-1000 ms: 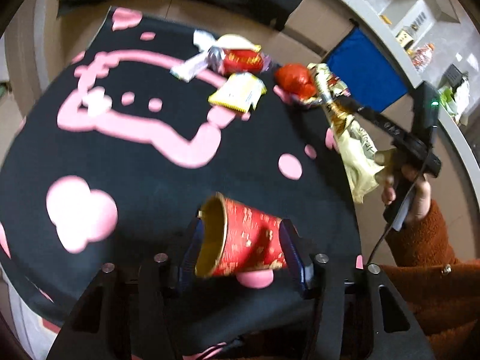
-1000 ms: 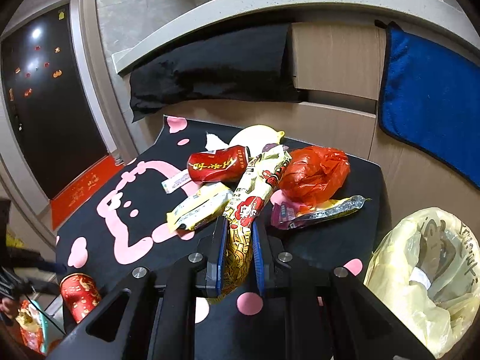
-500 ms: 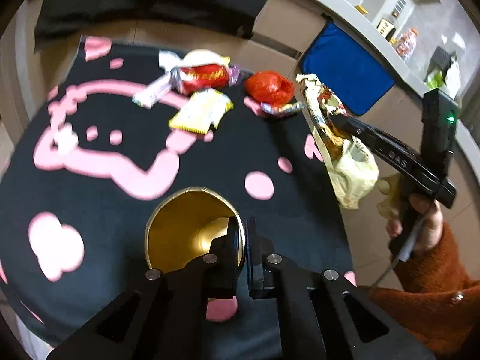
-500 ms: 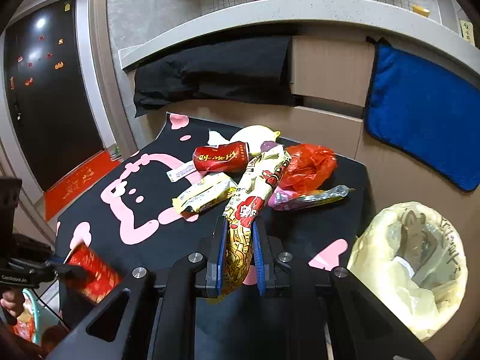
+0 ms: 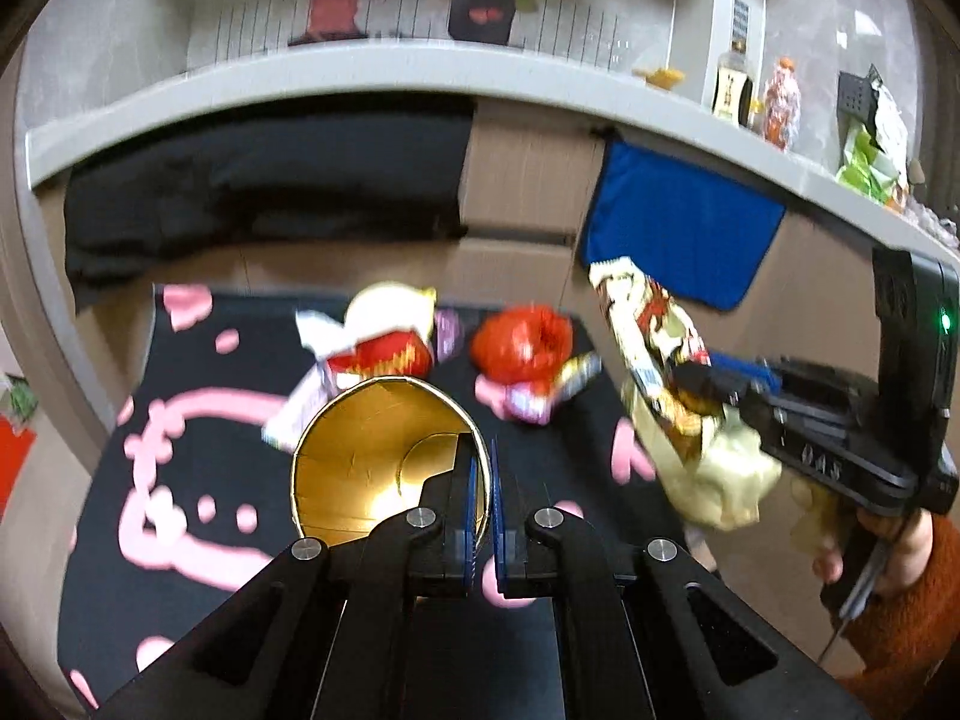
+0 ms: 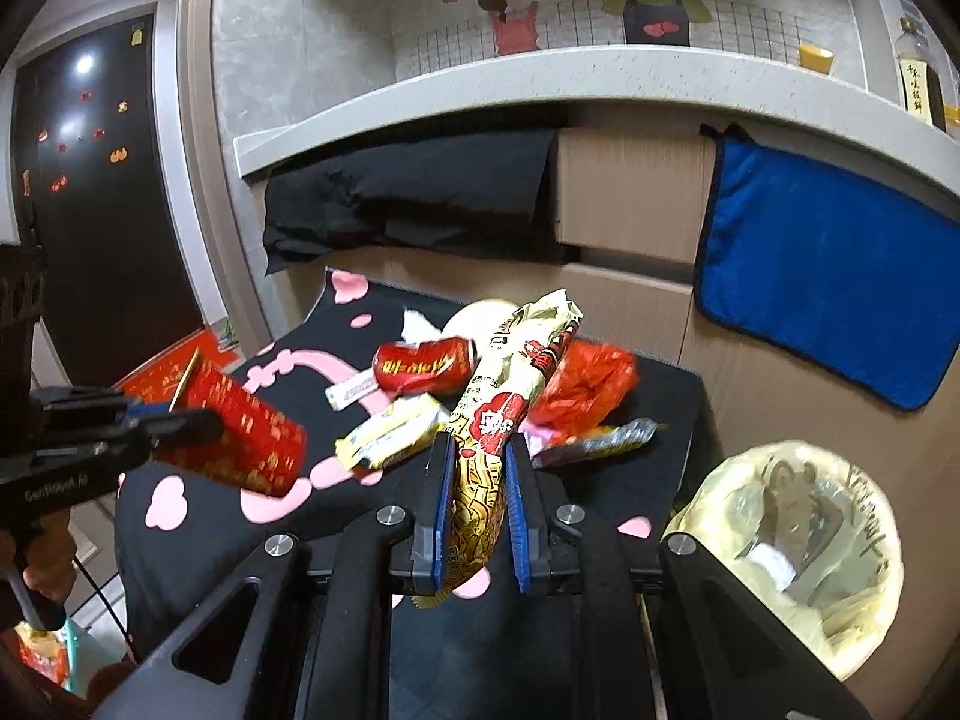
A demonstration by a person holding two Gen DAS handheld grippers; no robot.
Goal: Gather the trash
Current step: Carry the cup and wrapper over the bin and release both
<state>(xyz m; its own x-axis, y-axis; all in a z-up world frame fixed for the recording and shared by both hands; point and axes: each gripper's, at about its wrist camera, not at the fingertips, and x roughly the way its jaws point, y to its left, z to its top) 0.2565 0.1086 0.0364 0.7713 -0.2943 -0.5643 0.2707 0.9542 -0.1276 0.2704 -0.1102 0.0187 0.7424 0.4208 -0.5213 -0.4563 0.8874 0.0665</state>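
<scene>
The left claw (image 5: 482, 495) is clenched on the rim of a paper cup (image 5: 384, 459), one finger inside the wall and one outside. The cup is red with gold print on the outside and shiny gold within. In the left wrist view its round mouth faces the camera and the flat bottom shows deep inside. In the right wrist view the paper cup (image 6: 240, 435) hangs clear above the bench (image 6: 636, 480), tilted, its long axis running from the mouth at upper left to the base at lower right.

The right claw (image 6: 477, 489) is grasping a long snack wrapper (image 6: 504, 414), pinched near its lower end between the blue pads. The wrapper is gold and cream with red figures and printed characters, crinkled and glossy. Its long axis rises up and away from the claw, leaning a little to the right, with the crimped top end highest; a short tail hangs below the pads. In the left wrist view the same snack wrapper (image 5: 654, 360) stands at the right, held off the bench.

On the black cloth with pink shapes lie a dented red can (image 6: 423, 366) on its side, a crumpled red plastic bag (image 6: 591, 390), a yellow packet (image 6: 390, 435) and other small wrappers. Beside the bench at lower right stands a bin lined with a yellowish bag (image 6: 786, 546), mouth open upward
</scene>
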